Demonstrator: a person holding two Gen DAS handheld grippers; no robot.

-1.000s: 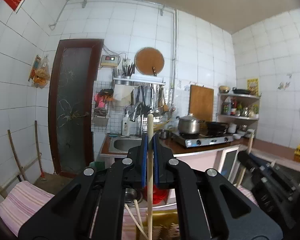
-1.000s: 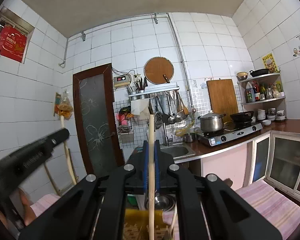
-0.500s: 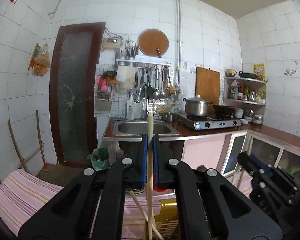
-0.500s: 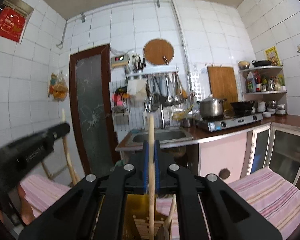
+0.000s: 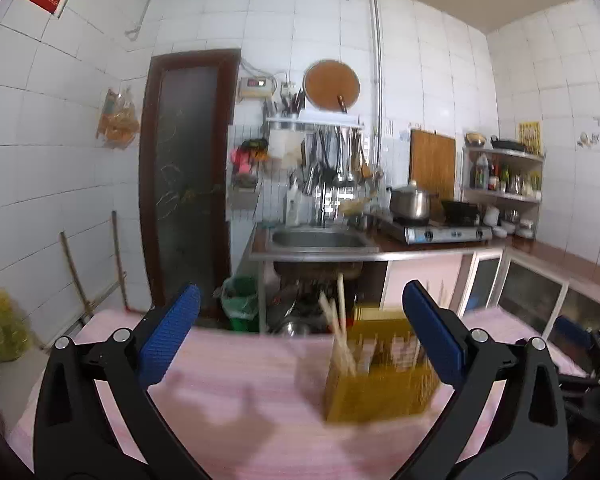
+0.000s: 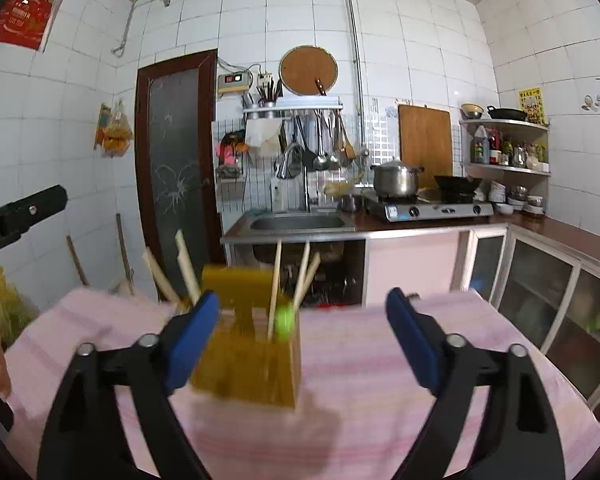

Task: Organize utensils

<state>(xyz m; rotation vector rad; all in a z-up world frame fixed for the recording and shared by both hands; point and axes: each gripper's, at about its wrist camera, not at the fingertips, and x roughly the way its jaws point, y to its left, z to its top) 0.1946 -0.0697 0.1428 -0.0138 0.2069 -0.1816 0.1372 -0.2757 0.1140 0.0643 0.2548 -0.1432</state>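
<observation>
A yellow utensil holder (image 5: 380,372) stands on the pink striped tablecloth (image 5: 240,380), blurred by motion; it also shows in the right wrist view (image 6: 248,360). Several wooden chopsticks (image 5: 338,328) stand in it, some leaning left (image 6: 188,268) and some upright (image 6: 276,284), beside a green-tipped utensil (image 6: 284,320). My left gripper (image 5: 300,336) is open and empty, with the holder just inside its right finger. My right gripper (image 6: 300,340) is open and empty, with the holder behind its left finger.
Beyond the table are a steel sink (image 6: 296,224), a gas stove with a pot (image 6: 396,180), glass-fronted cabinets (image 6: 540,280) at right and a dark door (image 6: 176,168). The left tool's body (image 6: 20,216) shows at the left edge of the right wrist view.
Both grippers were shut on a chopstick; both have opened and drawn back. The chopsticks now stand in the yellow holder.
</observation>
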